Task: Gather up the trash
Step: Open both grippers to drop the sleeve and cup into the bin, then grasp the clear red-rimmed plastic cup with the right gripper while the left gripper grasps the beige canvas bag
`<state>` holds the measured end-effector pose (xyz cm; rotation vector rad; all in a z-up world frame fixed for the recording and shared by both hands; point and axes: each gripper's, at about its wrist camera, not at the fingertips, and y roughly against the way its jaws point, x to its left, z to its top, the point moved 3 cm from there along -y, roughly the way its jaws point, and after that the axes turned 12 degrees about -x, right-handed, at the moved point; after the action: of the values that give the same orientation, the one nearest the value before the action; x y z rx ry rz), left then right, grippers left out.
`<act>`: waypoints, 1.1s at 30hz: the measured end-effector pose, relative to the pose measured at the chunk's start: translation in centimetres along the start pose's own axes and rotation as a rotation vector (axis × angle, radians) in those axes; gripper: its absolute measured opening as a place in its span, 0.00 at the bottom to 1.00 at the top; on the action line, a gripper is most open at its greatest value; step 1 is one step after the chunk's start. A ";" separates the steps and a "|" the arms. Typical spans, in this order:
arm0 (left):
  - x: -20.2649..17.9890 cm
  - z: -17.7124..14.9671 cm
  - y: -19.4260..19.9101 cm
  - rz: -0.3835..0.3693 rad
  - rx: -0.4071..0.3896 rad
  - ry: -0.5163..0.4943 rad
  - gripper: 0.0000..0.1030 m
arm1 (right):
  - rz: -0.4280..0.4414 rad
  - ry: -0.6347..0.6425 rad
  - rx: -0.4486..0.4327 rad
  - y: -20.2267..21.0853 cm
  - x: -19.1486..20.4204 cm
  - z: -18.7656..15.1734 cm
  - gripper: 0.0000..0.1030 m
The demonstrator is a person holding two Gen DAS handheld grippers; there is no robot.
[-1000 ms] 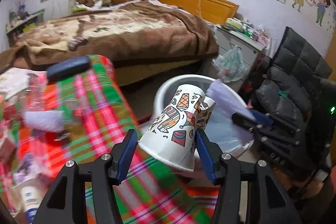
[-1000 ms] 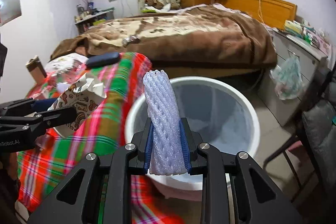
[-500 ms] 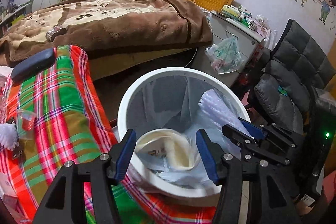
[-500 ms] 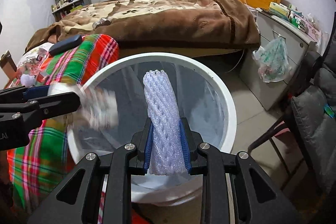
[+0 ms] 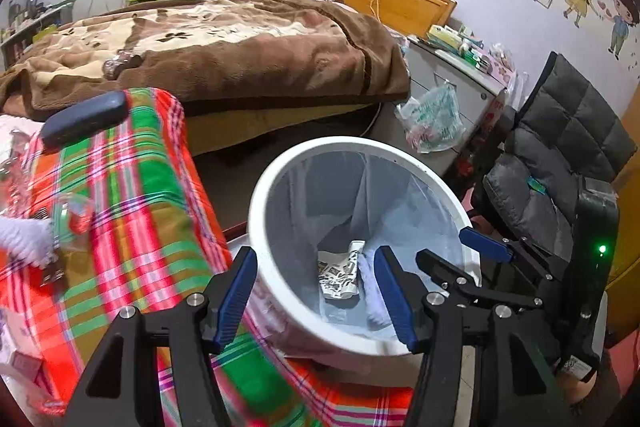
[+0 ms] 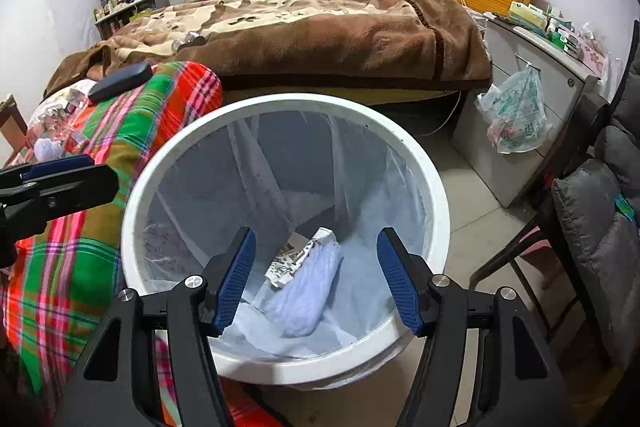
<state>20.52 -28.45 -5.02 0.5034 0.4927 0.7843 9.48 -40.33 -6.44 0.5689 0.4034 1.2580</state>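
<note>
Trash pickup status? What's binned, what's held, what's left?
Binned: the paper cup and foam net lie in the white bin. Held: nothing; the left gripper is empty, and the right gripper is opening with nothing between its jaws. Left: white fluff and wrappers on the plaid cloth.

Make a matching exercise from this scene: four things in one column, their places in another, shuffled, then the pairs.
Things:
1. foam net sleeve
2. dark case
3. green printed plastic bag
4. brown blanket

Places:
A. hanging on the grey cabinet
B. spread over the bed
C. inside the white bin, beside the patterned paper cup
D. on the plaid cloth

Pairs: 1-C, 2-D, 3-A, 4-B
</note>
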 end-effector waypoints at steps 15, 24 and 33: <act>5.1 -0.4 10.1 0.126 -0.145 0.067 0.59 | 0.090 0.028 -0.084 2.9 4.8 1.2 0.63; 9.5 -2.2 16.8 0.253 -0.224 0.102 0.64 | 0.200 0.054 -0.100 4.0 9.5 1.1 0.63; 14.0 -5.1 20.9 0.369 -0.238 0.161 0.64 | 0.289 0.107 -0.078 4.0 14.4 0.1 0.63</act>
<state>14.91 -3.95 0.20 0.3128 0.4527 1.2283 10.29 -25.64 -3.58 0.5069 0.3682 1.5802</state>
